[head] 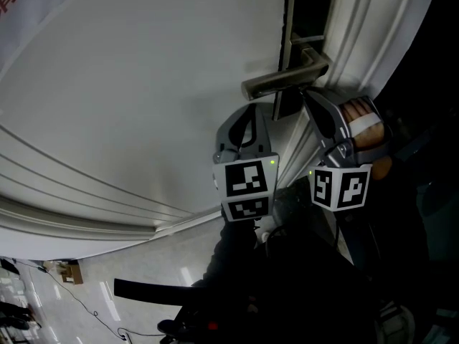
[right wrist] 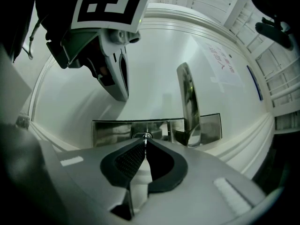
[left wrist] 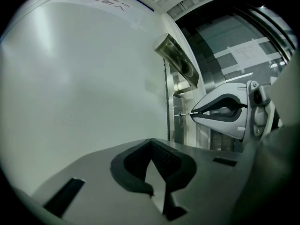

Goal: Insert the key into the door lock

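Observation:
My right gripper is shut on a thin metal key. The key's tip sits at the keyhole in the shiny lock plate of the white door. In the left gripper view the key pokes out of the right gripper and meets the lock. My left gripper is shut and holds nothing; it hovers beside the door, left of the lock. The head view shows both grippers, left and right, just below the lever handle.
The lever handle juts out right of the keyhole. The left gripper's body hangs close above the lock plate. A hand grips the right tool. The door's edge and frame lie to the right, tiled floor below.

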The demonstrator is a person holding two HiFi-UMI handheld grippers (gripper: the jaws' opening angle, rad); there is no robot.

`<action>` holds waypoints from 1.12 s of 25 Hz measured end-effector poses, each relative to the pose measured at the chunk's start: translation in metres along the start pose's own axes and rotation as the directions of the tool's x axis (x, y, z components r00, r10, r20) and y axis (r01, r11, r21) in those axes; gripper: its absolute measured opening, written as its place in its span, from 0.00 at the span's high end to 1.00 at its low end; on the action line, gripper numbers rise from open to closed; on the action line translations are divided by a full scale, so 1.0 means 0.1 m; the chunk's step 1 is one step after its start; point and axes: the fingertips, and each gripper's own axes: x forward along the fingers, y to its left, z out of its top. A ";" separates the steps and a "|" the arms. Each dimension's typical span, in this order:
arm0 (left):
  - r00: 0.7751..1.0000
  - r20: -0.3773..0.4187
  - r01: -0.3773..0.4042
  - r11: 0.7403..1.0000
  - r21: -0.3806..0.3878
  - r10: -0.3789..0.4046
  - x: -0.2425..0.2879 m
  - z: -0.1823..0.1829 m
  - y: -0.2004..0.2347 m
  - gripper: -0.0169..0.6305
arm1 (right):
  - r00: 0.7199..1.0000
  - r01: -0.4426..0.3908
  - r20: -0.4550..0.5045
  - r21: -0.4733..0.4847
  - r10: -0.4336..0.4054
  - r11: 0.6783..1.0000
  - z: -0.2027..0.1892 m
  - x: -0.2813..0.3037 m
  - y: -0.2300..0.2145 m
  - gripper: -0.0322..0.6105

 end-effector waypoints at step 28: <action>1.000 -0.008 0.007 1.000 -0.004 -0.007 -0.02 -0.01 -0.01 0.97 | 1.000 -0.005 -0.004 -0.009 0.005 1.000 0.01 -0.01 -0.01 0.93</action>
